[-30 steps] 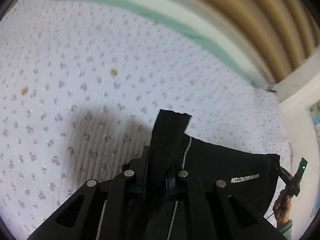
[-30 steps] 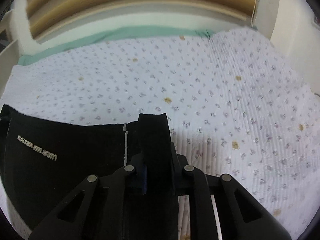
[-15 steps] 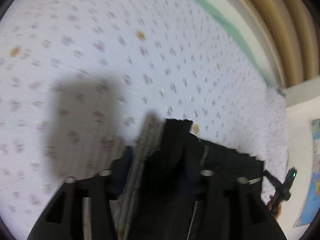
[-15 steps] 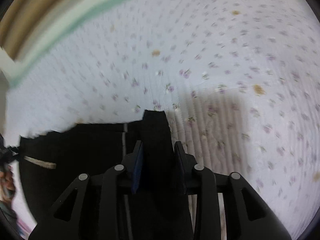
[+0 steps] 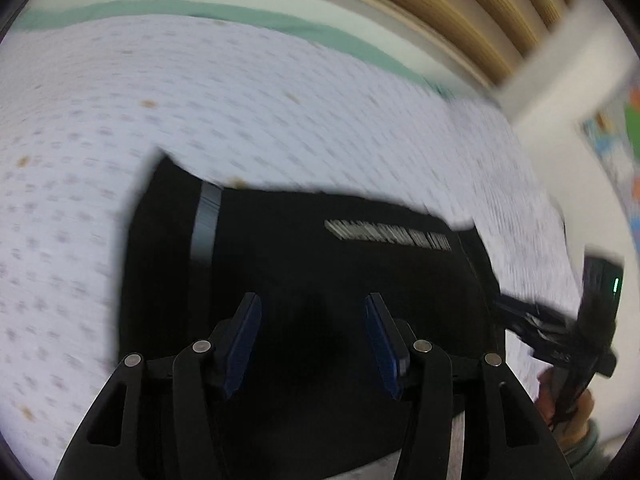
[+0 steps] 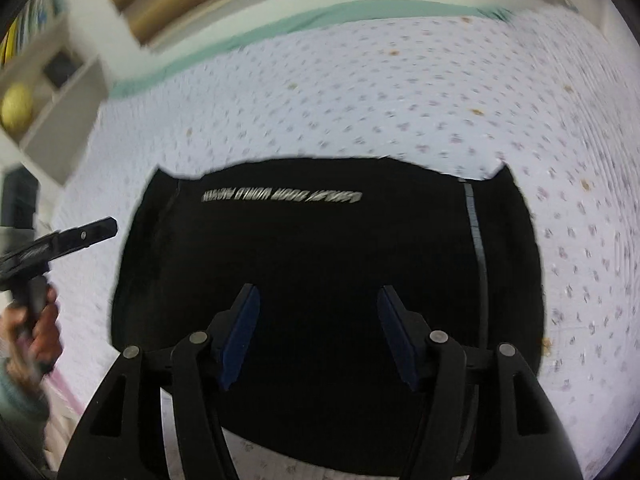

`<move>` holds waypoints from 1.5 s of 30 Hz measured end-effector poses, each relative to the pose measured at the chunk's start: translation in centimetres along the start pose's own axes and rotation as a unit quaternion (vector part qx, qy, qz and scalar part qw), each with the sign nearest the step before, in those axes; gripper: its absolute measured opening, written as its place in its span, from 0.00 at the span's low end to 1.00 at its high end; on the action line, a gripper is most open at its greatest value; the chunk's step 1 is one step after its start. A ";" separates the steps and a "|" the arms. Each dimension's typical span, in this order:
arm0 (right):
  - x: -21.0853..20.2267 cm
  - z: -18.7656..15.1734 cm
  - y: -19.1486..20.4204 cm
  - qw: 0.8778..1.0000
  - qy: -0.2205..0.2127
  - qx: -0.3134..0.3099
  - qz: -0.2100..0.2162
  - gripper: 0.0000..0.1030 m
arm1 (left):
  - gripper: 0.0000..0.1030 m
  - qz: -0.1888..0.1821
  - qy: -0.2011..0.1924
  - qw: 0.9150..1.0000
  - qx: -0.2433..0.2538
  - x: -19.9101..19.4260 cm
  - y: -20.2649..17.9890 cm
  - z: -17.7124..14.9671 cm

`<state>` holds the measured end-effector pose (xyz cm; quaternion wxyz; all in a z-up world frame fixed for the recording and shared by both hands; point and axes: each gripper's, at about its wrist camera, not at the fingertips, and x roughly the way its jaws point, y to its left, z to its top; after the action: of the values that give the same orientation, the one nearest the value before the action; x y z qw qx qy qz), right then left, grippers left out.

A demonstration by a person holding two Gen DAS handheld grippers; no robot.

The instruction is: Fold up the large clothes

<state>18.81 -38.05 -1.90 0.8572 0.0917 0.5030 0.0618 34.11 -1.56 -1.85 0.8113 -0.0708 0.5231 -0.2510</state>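
The black garment (image 6: 320, 260) lies folded flat on the flowered bedspread (image 6: 400, 100), while the left gripper (image 5: 314, 344) hangs over it spread apart and the right gripper (image 6: 318, 336) is opening, both empty.

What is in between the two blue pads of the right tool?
Nothing is gripped: the right tool is opening, and the right wrist view shows only the black garment lying on the bed beneath.

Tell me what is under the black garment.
The black garment lies on a white flower-print bedspread, which shows on all sides of it. Its folded layers hide the bedspread right beneath it and anything caught inside the fold.
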 end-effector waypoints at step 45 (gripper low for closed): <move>4.2 -4.8 -1.1 0.998 0.061 -0.015 0.007 0.70 | 0.56 -0.045 0.124 0.990 0.058 3.6 0.0 -3.5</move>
<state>16.64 -37.87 -8.03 0.8259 0.0780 0.5525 0.0806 32.22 -2.80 -6.34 0.7310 -0.0155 0.6003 -0.3241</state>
